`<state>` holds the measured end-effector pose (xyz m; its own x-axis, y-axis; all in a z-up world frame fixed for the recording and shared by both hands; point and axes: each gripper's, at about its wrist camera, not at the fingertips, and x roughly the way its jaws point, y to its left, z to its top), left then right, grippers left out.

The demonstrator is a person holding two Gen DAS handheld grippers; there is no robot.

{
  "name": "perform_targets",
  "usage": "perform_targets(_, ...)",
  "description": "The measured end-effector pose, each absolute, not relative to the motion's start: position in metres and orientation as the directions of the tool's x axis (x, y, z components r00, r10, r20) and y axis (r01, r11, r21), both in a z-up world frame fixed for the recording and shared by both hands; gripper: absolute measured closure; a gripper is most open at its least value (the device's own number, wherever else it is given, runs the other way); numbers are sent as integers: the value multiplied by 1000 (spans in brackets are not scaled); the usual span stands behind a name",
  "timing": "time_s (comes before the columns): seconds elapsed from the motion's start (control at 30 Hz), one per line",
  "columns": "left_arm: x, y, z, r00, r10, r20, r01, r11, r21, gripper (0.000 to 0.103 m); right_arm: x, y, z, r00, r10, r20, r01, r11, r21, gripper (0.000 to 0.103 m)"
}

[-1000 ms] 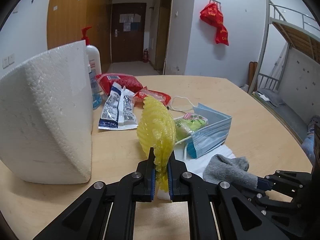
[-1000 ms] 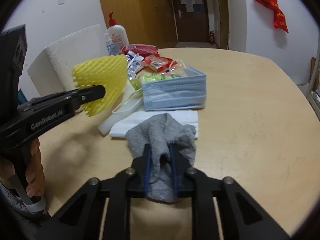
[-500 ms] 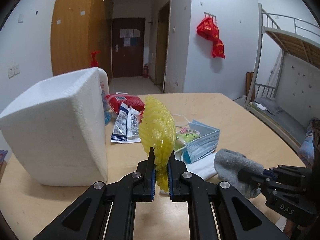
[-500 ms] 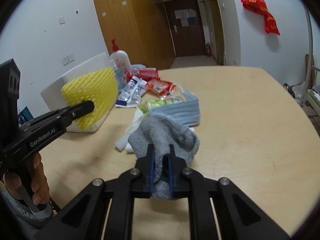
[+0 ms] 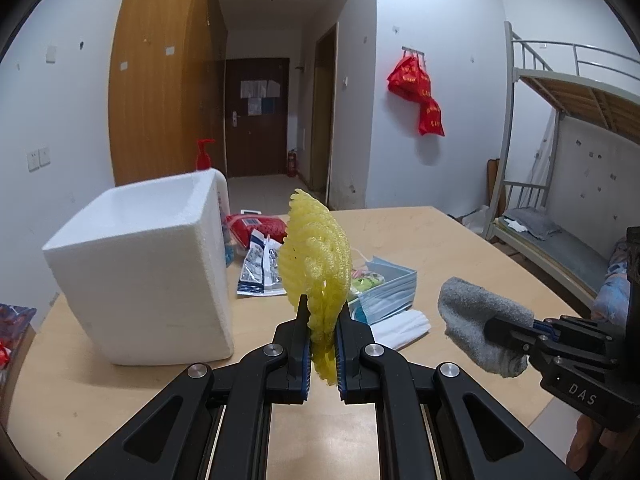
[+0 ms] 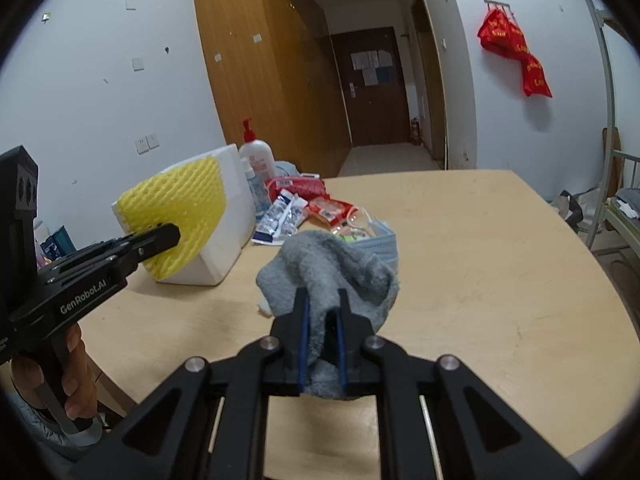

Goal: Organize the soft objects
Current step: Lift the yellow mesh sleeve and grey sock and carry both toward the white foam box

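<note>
Dorm room, white walls, bunk bed (image 5: 568, 120) at far side, wooden tabletop (image 6: 480, 260) cluttered near foam box (image 5: 152, 276). Left gripper (image 5: 322, 344): jaws narrow, pinching yellow foam net (image 5: 316, 256), held clear of tabletop, just right of box in left wrist view. Right gripper (image 6: 322, 344): jaws nearly closed, clamped on grey sock (image 6: 328, 272), also airborne, further right of box. Left on tabletop right of box: blue masks (image 5: 390, 294), white glove (image 5: 402, 326), snack packets (image 5: 258, 266); pump bottle (image 6: 258, 160) behind box. Box open at top; inside not visible.

Step judged: both soft items picked, carry phase, probably toward box. Next move calls for bringing net over box opening, then opening jaws; sock likewise, one at a time to avoid grippers colliding. Net springy, may cling to pads.
</note>
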<state>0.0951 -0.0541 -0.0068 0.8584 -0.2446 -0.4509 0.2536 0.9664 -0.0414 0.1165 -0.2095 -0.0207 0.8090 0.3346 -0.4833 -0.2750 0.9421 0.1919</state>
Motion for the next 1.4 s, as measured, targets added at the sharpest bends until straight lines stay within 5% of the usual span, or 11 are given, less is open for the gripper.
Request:
perform_targets(0.83,15,-33,27,922,-209,-325,220,975,-3,93,55,-198,8,885,302,-354,-272,953,133,88)
perform_targets(1.4,5,2,30,941,-93,-325,103,995,15,93,69,-165,11,839,427,-337,-409,904,127,88)
